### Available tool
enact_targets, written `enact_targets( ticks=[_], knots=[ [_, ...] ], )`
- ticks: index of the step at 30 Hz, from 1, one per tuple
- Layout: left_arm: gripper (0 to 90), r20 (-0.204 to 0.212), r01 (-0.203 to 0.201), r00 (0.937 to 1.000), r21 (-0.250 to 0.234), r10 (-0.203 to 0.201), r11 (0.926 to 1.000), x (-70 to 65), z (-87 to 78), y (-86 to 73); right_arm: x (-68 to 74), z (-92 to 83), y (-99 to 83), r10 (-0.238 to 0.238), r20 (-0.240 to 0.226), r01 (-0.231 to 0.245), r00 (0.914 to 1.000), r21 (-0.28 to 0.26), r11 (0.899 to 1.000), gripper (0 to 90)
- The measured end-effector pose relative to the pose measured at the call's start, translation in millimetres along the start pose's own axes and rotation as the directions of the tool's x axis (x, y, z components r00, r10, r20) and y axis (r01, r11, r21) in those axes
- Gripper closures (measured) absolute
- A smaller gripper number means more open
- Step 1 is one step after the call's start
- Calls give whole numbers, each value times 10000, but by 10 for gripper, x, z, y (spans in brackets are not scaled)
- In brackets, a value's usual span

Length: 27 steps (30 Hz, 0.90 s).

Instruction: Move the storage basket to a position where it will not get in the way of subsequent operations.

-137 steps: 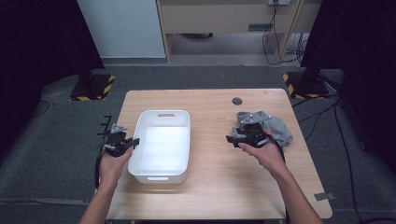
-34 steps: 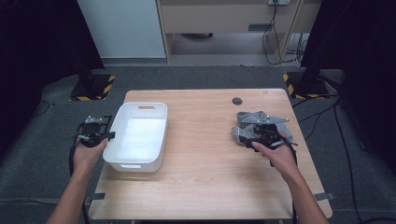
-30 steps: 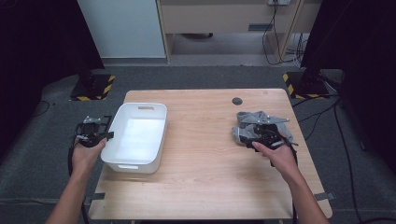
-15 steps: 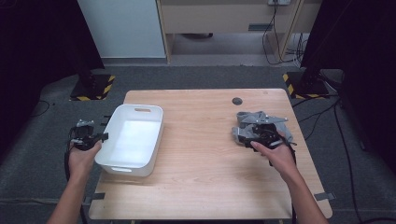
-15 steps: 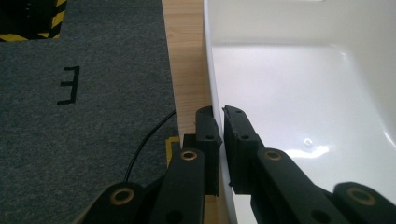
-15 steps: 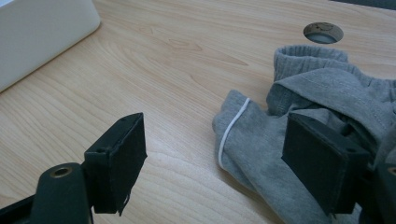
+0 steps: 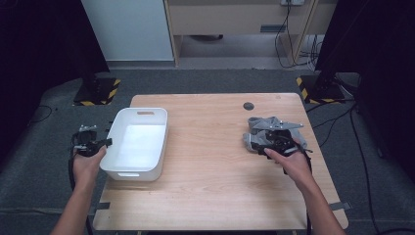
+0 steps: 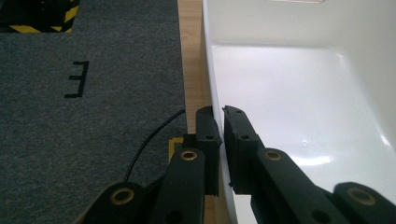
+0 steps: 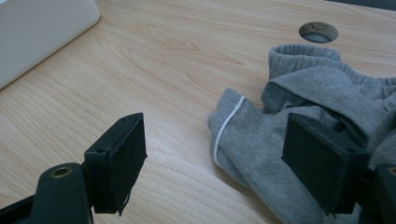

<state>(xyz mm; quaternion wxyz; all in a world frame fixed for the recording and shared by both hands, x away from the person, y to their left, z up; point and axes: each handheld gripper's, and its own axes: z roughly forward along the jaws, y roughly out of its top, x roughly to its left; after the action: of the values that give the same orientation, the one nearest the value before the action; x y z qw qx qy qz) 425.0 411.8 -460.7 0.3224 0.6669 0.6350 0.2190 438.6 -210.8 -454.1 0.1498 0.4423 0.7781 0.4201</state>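
Grey garment lies bunched just ahead of the right gripper, whose jaws stand apart; the left gripper clamps the white bin wall at the counter's left edge.

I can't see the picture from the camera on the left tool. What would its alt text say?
The left tool has its two black jaws pinched shut on the near rim of a white plastic tub. The tub sits at the edge of a wooden table, with grey carpet beyond on the left.
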Motion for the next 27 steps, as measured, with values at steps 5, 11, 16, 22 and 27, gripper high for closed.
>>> enact_targets(
  ticks=[5,11,16,22,27],
  knots=[
    [845,-58,-143,9999,-23,143,9999,-9,4,4,-7,-9,-2,35,-8,-35,10000,1,10000,217],
    [621,-299,-438,9987,-634,419,9970,-70,-86,40,-26,-9,28,-64,126,63,9999,103,9999,203],
    [484,-384,-774,9965,-971,740,9923,-180,-172,120,-34,1,98,-330,360,323,9988,197,9993,213],
    [410,-6,-1102,9938,-1149,1109,9872,-366,-259,217,-109,55,179,-524,746,498,9958,363,9981,270],
    [379,339,-1352,9896,-1179,1401,9838,-523,-266,280,-269,100,212,-584,1204,513,9910,610,9968,353]
  ],
)
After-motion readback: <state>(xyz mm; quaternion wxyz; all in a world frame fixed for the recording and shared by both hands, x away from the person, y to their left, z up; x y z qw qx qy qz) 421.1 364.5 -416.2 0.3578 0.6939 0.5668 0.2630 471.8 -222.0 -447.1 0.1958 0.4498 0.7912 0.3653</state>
